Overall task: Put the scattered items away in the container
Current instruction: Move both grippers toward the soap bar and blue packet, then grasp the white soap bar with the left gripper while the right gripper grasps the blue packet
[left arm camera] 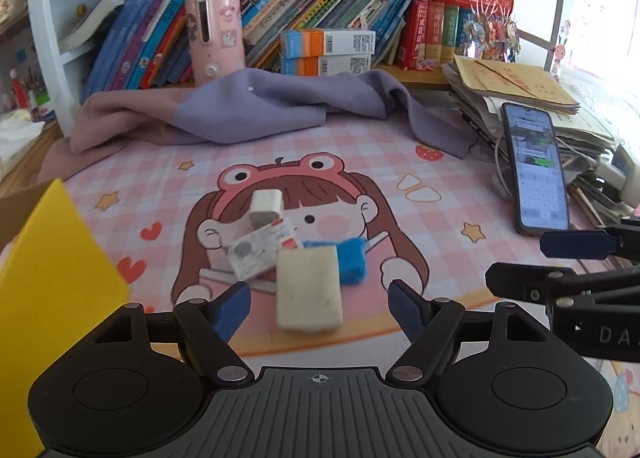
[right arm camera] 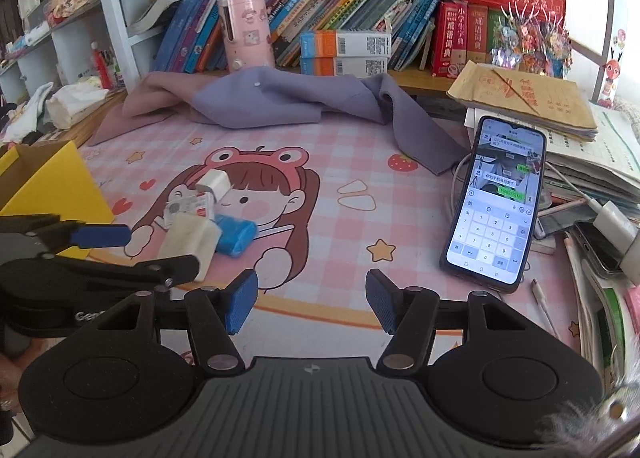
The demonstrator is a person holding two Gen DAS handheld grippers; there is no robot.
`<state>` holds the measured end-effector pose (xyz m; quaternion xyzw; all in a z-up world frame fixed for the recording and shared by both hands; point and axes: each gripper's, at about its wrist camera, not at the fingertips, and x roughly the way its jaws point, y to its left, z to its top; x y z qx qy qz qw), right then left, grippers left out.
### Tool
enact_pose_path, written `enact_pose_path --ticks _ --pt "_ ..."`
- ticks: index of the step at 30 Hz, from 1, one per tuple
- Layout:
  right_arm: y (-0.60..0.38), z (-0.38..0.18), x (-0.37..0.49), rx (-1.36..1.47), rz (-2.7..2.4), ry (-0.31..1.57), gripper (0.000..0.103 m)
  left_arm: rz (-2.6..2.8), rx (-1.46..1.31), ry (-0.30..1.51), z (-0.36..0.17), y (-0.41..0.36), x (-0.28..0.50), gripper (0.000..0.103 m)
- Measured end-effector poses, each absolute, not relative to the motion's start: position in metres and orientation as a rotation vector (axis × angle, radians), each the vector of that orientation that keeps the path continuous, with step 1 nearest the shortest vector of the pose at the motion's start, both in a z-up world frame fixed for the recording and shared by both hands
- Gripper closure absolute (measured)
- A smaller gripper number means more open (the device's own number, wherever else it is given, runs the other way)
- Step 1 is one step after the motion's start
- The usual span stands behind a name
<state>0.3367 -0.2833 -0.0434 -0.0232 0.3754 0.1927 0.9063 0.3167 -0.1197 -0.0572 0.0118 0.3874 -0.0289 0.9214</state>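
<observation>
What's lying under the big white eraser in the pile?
The big white eraser lies partly over a small printed card packet and overlaps the blue eraser beside it; otherwise the pink desk mat. Whether anything smaller hides beneath cannot be seen.

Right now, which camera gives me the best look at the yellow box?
The right wrist view. There the yellow box shows its top edge, a corner and some of the brown cardboard inside, left of the pile of small items. The left wrist view shows only one blurred yellow side, cut off at the frame's left edge.
</observation>
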Motion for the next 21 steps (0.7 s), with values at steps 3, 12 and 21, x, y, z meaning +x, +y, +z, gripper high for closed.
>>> enact_pose_path --ticks 3,12,21 --pt "-0.282 -0.047 0.348 -0.040 0.411 0.785 0.045 -0.053 0.005 0.819 -0.063 -0.119 0.327 0.031" --pt "-0.262 -0.053 0.380 -0.042 0.471 0.796 0.045 -0.006 -0.093 0.875 -0.079 -0.104 0.347 0.070" --pt "-0.216 -0.071 0.402 -0.185 0.660 0.787 0.045 0.080 -0.162 0.911 -0.059 -0.075 0.310 0.074"
